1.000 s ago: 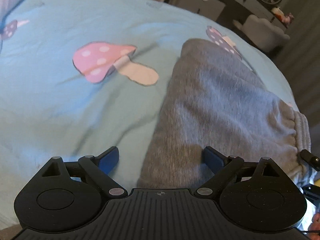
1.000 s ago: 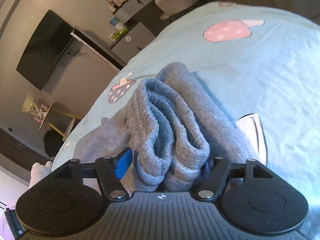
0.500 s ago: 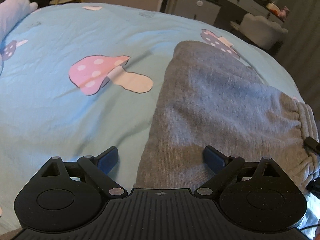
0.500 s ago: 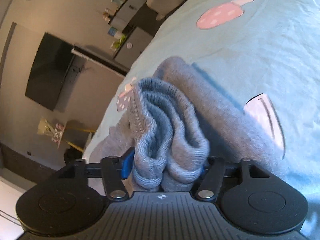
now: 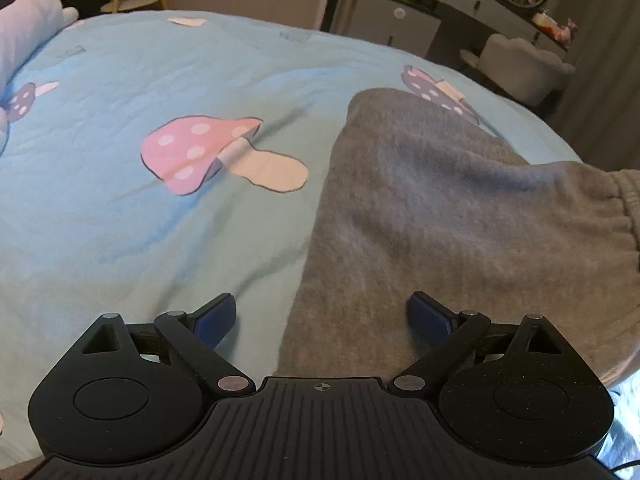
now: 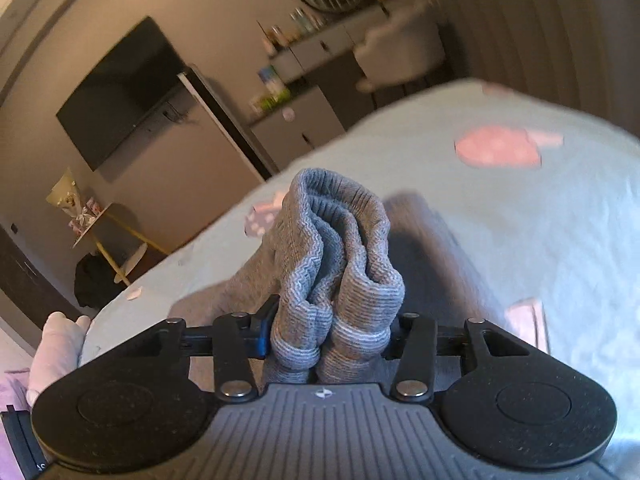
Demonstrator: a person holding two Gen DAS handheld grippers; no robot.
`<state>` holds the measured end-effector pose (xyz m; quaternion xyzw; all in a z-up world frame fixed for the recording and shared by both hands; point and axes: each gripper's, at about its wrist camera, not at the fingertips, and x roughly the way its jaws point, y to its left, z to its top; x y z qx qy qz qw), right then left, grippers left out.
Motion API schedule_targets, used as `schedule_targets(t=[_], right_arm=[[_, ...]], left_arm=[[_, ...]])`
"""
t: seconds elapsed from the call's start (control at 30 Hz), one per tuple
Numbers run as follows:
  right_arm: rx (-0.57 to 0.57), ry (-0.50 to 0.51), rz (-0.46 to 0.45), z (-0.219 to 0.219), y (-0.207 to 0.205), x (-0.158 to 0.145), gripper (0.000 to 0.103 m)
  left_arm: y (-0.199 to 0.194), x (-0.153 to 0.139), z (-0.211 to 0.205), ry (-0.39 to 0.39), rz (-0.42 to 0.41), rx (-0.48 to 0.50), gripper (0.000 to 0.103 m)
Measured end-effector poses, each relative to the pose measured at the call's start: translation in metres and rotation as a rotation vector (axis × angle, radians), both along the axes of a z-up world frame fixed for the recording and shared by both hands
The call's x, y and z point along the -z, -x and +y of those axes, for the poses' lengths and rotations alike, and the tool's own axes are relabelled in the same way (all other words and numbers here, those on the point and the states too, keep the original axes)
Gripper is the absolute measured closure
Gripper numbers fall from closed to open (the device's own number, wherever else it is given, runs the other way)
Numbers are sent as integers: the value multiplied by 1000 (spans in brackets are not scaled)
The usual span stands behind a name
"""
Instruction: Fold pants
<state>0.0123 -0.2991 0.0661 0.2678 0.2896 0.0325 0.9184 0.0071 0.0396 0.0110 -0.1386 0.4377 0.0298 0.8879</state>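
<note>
Lying on the light-blue mushroom-print bedspread (image 5: 120,208), the grey knit pants (image 5: 440,208) spread flat in the left wrist view; the left gripper (image 5: 322,316) stood open over their near edge, clamping nothing. Only the right wrist view showed the ribbed cuffs (image 6: 336,264) bunched and pinched in the right gripper (image 6: 332,328), whose jaws had just been closing. Judged next: carrying them over for the fold, keeping the layers even.

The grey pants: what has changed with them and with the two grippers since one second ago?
The right gripper has just been closing and now pinches the bunched ribbed cuffs of the grey pants, lifting them off the blue bedspread. The left gripper stays open above the pants' edge, holding nothing.
</note>
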Motion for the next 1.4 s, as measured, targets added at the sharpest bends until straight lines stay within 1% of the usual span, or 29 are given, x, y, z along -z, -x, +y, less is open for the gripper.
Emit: schedule_targets(t=[0.07, 0.13, 0.17, 0.2, 0.23, 0.27, 0.3, 0.37, 0.4, 0.43, 0.5, 0.6, 0.63, 0.67, 0.77, 0.83, 0.9, 1.0, 1.03, 1.1, 1.23, 1.27, 1.33, 1.37, 1.4], right_arm=[[-1, 44, -8, 0, 2, -2, 57], [9, 105, 4, -2, 3, 5, 57], [14, 138, 26, -3, 2, 11, 56], [28, 158, 71, -7, 0, 22, 56], [44, 168, 112, -10, 0, 30, 53], [60, 178, 146, -12, 1, 36, 47], [61, 168, 165, -16, 2, 38, 45], [81, 121, 159, -23, 7, 31, 33], [92, 126, 147, -25, 10, 25, 30], [107, 154, 133, -26, 13, 20, 27], [128, 255, 93, -23, 19, 5, 24], [78, 337, 23, -12, 23, -12, 25], [48, 359, 9, -5, 21, -16, 31], [2, 372, 0, 4, 15, -19, 42], [-122, 374, 11, 25, -12, -19, 62], [-177, 424, 24, 42, -32, -14, 67], [-230, 481, 63, 59, -56, 0, 67], [-261, 555, 145, 71, -85, 26, 70], [-266, 558, 162, 71, -90, 33, 70], [-275, 556, 153, 70, -92, 37, 70], [-294, 508, 117, 59, -68, 23, 65], [-296, 488, 98, 51, -55, 17, 60], [-286, 441, 71, 37, -34, 7, 55], [-271, 421, 51, 27, -20, 2, 44], [-240, 424, 35, 17, -6, -2, 38]], left_arm=[[0, 0, 1, 9, 5, 3, 6], [-1, 0, 1, 14, 10, 10, 6], [-1, 0, 1, 18, 11, 15, 6], [-1, 0, 1, 20, 13, 21, 6], [-1, 0, 1, 21, 17, 28, 6], [-1, 1, 1, 23, 19, 34, 6], [-1, 1, 1, 23, 19, 35, 6], [0, 0, 2, 21, 14, 27, 6], [0, 0, 2, 20, 10, 24, 6], [-1, 0, 1, 13, 10, 21, 6], [-2, 1, -1, -5, 14, 24, 6], [-3, 1, -6, -35, 8, 32, 6], [-3, 1, -8, -44, 7, 35, 6], [-3, 1, -10, -50, 4, 37, 6], [-2, 1, -9, -50, 0, 34, 6], [-1, 1, -9, -48, -2, 32, 6], [-1, 2, -11, -60, -3, 29, 6], [-3, 3, -14, -88, 1, 41, 5], [-4, 4, -13, -83, 6, 38, 5], [-6, 6, -9, -64, 19, 27, 3], [-8, 8, -1, -21, 35, 15, 3], [-9, 8, 0, -8, 36, 14, 3], [-9, 7, 3, 14, 39, 16, 3], [-10, 8, 2, 16, 40, 17, 3], [-12, 9, 2, 16, 44, 20, 3]])
